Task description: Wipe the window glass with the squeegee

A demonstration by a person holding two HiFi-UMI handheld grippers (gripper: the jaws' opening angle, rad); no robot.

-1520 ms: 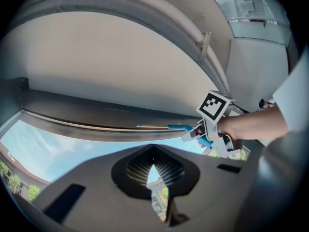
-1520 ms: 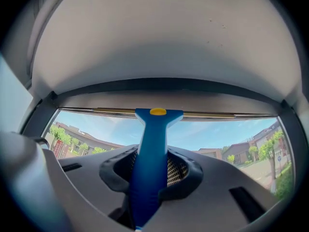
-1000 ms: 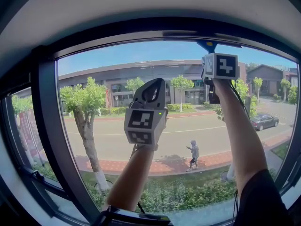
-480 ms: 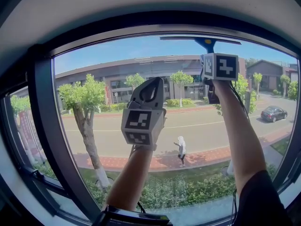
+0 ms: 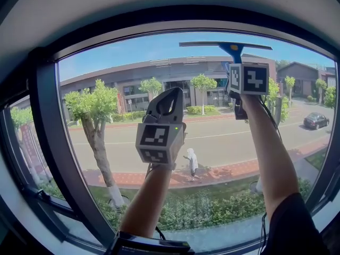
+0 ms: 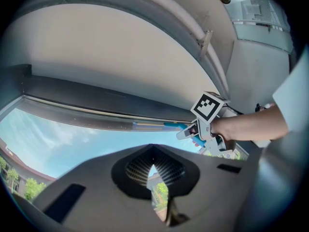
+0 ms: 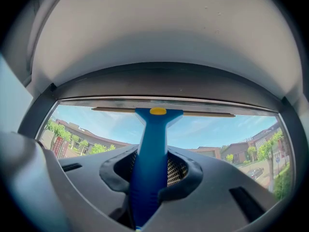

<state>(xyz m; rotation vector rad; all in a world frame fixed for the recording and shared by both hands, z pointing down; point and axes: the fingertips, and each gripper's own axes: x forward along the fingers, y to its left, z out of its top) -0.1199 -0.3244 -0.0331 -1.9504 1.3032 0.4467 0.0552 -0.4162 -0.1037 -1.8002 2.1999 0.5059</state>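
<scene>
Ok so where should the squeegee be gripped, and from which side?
Grip the squeegee by its blue handle, coming from below along its length. The handle is the one narrow, straight part; the wide blade sits crosswise at the top, by the window frame, and must stay free. The right gripper holds it just so.

A leafy tree [image 5: 95, 108], a long building [image 5: 159, 78], a person in white [image 5: 192, 162], a dark car [image 5: 316, 120].
</scene>
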